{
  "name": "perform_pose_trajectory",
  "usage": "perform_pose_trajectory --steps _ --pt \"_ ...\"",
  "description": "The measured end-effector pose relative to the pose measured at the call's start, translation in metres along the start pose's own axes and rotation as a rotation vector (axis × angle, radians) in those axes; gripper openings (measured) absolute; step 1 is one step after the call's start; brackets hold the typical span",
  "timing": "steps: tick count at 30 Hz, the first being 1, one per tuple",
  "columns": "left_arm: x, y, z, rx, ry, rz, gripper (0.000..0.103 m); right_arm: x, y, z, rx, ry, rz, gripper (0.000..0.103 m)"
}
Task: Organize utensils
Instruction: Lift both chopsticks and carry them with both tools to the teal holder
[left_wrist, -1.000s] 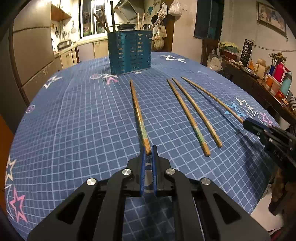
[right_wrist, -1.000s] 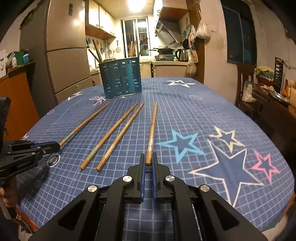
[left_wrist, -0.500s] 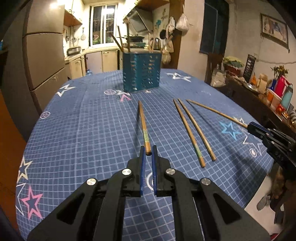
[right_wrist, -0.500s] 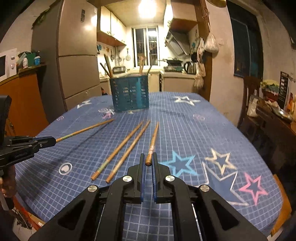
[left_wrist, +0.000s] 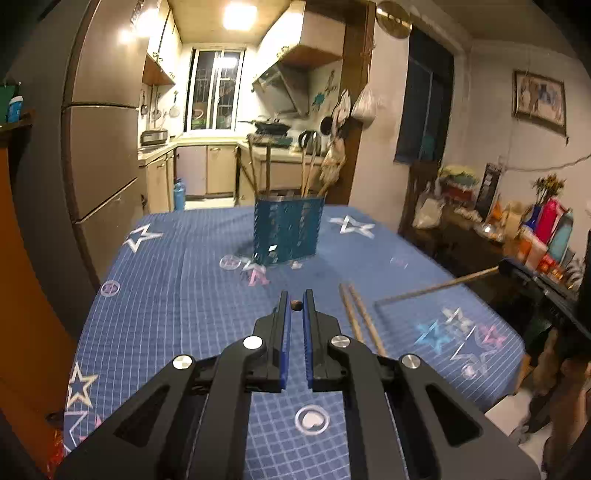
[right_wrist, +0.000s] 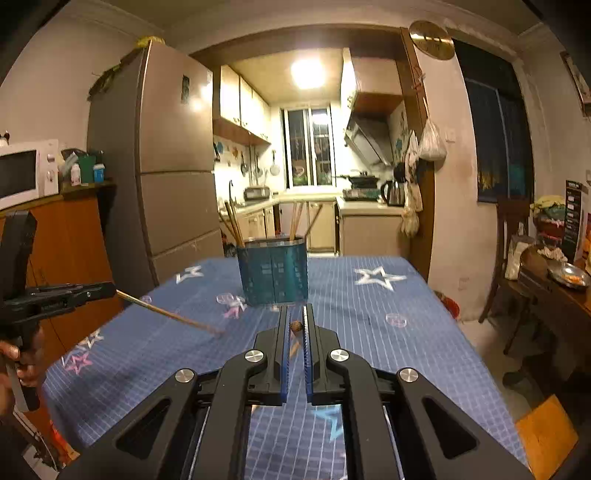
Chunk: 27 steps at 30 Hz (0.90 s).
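A: Left wrist view: left gripper (left_wrist: 296, 305) clamped on the butt end of one chopstick (left_wrist: 296, 305), lifted off the blue tablecloth (left_wrist: 166, 295). Right gripper (left_wrist: 517, 271) at the right edge, pinching another chopstick (left_wrist: 436, 286) by its end.

B: Right wrist view agrees: right gripper (right_wrist: 296, 326) shut on a chopstick end (right_wrist: 296, 326); left gripper (right_wrist: 74, 295) at the left, stick (right_wrist: 170, 314) slanting down.

A: Two more chopsticks (left_wrist: 360, 321) lying just right of centre. Blue holder (left_wrist: 288, 230) at the far middle.

B: Likely light, stiff, a bit slick. Gripped at the thick end, so prone to swing; best tipped down into the holder.
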<state>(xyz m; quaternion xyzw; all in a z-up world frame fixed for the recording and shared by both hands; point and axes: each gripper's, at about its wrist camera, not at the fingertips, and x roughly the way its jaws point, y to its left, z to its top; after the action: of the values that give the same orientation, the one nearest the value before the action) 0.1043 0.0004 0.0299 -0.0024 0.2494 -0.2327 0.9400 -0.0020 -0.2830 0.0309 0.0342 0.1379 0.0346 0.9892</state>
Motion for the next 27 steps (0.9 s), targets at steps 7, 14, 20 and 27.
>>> perform_pose_trajectory --steps 7,14,20,27 --pt "-0.009 -0.002 0.034 0.004 -0.031 -0.041 0.005 -0.005 0.007 0.032 -0.048 -0.062 0.019 0.008" --pt "-0.010 -0.016 0.044 0.058 -0.046 0.010 0.005 0.000 0.011 0.051 -0.064 -0.084 0.040 0.008" --pt "-0.010 -0.025 0.041 0.105 -0.064 0.127 0.005 0.005 0.018 0.054 -0.062 -0.076 0.062 0.008" --pt "-0.011 -0.026 0.044 0.105 -0.058 0.141 0.005 0.005 0.025 0.053 -0.072 -0.073 0.072 0.008"
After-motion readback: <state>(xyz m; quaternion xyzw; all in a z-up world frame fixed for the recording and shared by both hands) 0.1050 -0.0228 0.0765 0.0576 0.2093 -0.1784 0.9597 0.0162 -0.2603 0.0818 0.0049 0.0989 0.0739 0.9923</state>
